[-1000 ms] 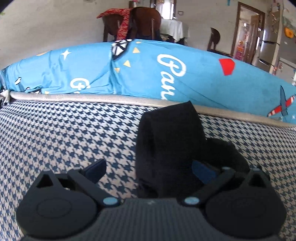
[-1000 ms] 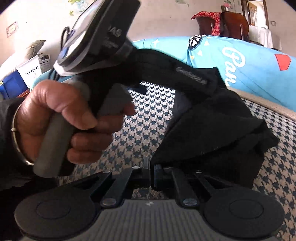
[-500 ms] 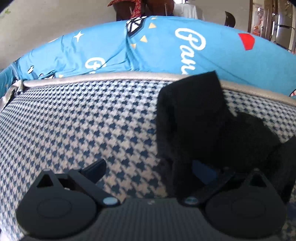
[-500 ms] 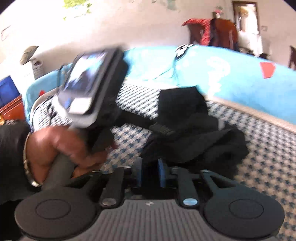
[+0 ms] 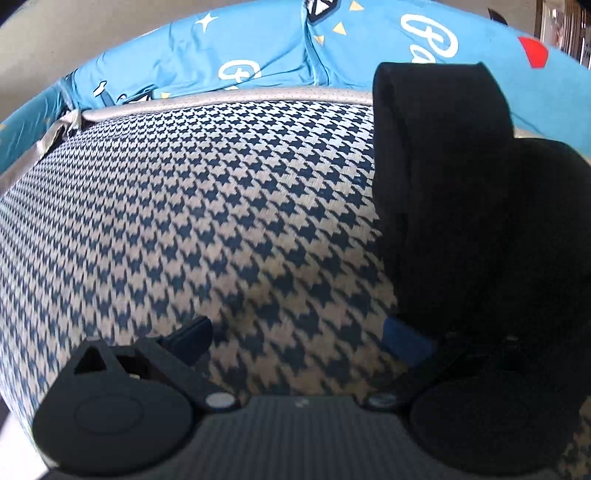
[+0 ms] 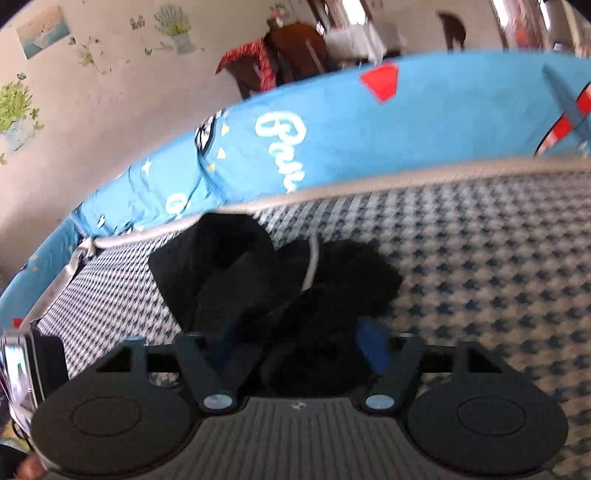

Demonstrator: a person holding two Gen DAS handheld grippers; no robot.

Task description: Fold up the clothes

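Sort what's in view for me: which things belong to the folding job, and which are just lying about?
Belongs to the job:
- black garment, bunched on the houndstooth cover
- right hand-held gripper, jaws opening, cloth between them
- left hand-held gripper, open beside the garment

Just lying about:
- blue printed bedding
- chair draped with red cloth
- wall stickers

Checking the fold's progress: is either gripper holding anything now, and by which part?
Nothing is held. The right gripper has its jaws opening around the crumpled black cloth garment, pads off it. The left gripper is open over the houndstooth-patterned cushion.
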